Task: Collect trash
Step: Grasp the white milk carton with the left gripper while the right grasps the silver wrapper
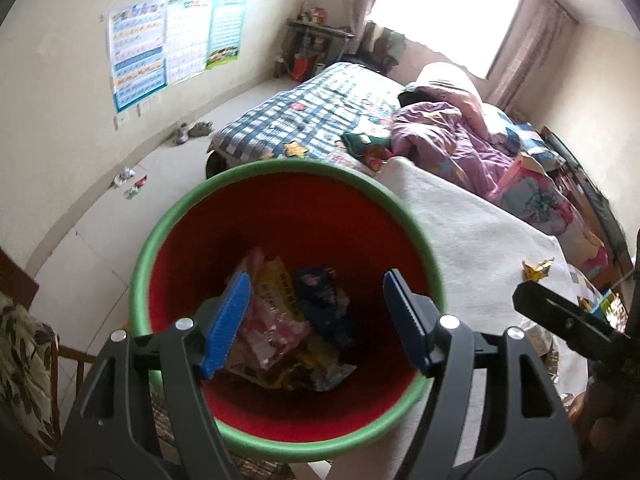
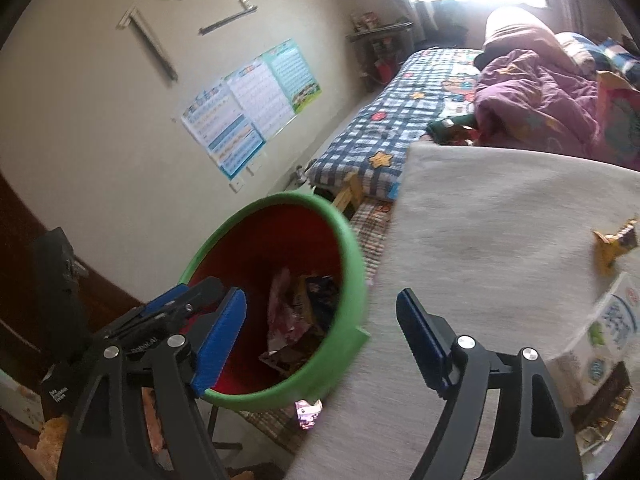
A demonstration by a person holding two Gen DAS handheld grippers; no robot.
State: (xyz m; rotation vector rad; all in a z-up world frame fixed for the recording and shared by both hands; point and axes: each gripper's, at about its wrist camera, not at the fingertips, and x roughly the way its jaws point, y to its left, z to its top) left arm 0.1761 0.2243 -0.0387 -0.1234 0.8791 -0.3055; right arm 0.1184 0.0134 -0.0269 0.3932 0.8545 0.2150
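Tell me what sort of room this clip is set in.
Most likely a lived-in bedroom, perhaps a child's: a bed with rumpled purple bedding, learning charts on the wall, and a curtained window.

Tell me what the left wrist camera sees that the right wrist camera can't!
Only the left wrist view shows the scraps on the floor by the wall and the shoes. Only the right wrist view shows the white carton on the grey cloth and a pink wrapper under the bin. Both show the red bin with wrappers inside, the yellow wrapper, the bed and the posters.
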